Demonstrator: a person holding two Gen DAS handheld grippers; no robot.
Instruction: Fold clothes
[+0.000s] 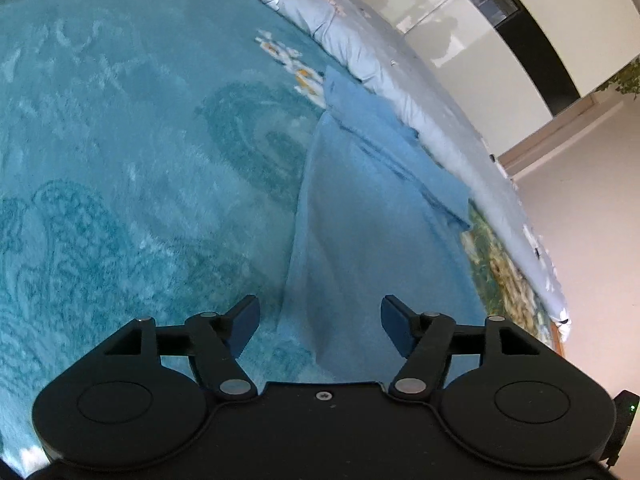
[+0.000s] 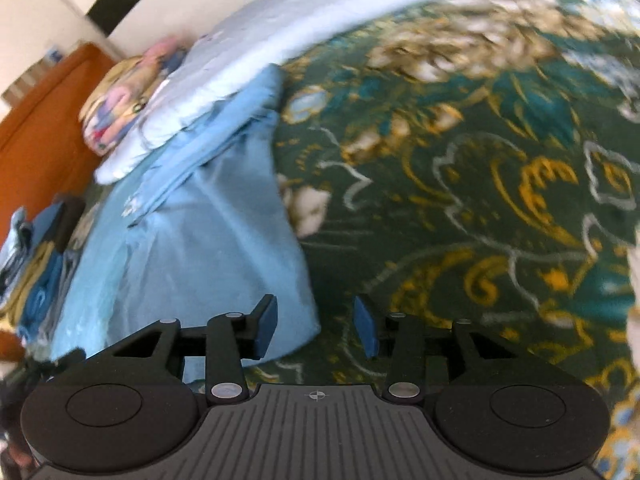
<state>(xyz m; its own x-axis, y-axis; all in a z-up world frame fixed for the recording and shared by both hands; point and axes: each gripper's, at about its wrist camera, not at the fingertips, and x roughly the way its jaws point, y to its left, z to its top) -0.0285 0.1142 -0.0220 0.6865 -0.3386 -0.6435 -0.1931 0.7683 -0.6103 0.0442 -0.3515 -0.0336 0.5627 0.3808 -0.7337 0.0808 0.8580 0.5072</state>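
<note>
1. The light blue garment (image 1: 372, 208) lay spread on the bed, on the teal plush blanket (image 1: 120, 140) along one side and on the dark green floral bedspread (image 2: 460, 200) along the other. Its far end ran up against the pale blue quilt (image 1: 400, 92). Some folds or seams showed at that far end, but I could not tell which part of the garment they were.

2. My left gripper (image 1: 320, 326) hung just above the garment's near edge, fingers apart with nothing between them. I judged it was placed there to line up on that hem for a fold.

3. My right gripper (image 2: 315, 326) sat over the garment's near corner (image 2: 296, 336), fingers also apart and empty. The left pad looked to be over cloth and the right over the bedspread, so the corner lay between them. I could not tell whether either pad touched the fabric.

4. With both grippers at the near end, I took the fold to be barely begun or between passes.

5. Around it, the rolled quilt hemmed in the far side and left little room to lay the garment longer. A patterned pillow (image 2: 116, 116) rested beyond the quilt, against an orange headboard (image 2: 48, 112). A heap of other clothes (image 2: 32, 276) lay at the left edge of the right view, near the garment's side, and might crowd a sideways fold.
</note>
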